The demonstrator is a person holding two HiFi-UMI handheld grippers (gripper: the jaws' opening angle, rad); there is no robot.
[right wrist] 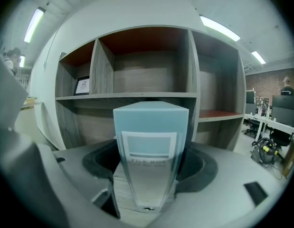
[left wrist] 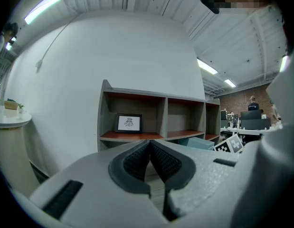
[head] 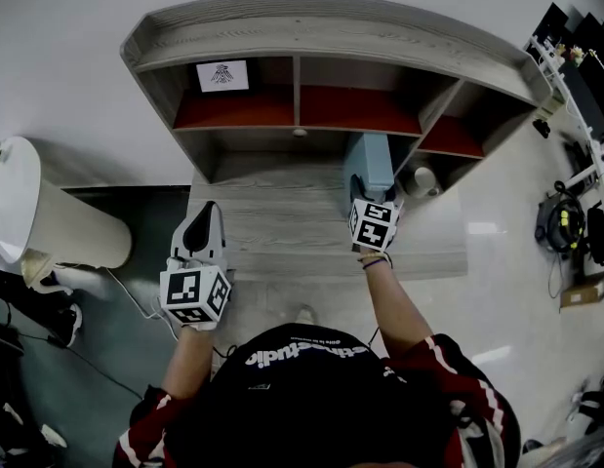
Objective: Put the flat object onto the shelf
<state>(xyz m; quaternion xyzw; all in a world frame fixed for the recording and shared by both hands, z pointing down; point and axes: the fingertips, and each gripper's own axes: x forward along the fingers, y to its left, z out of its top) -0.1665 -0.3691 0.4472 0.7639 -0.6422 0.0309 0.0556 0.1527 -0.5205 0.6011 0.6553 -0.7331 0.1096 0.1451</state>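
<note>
A light blue file box [head: 368, 167] stands upright on the wooden lower surface [head: 282, 224] of the grey shelf unit [head: 311, 29], just in front of the middle compartments. In the right gripper view the box [right wrist: 150, 141] fills the space between the jaws of my right gripper [right wrist: 150, 164], with thin dark gaps showing at both pads, so the gripper [head: 370, 191] is open around it. My left gripper [head: 205, 214] hovers over the surface's left end, shut, its pads [left wrist: 137, 163] meeting with nothing between them.
A framed picture [head: 222, 75] leans in the upper left compartment with the red floor [head: 238, 113]. A white round object [head: 420, 180] sits low in the right compartment. A white cylinder [head: 48, 217] stands to the left, and racks with equipment [head: 575, 66] stand at the right.
</note>
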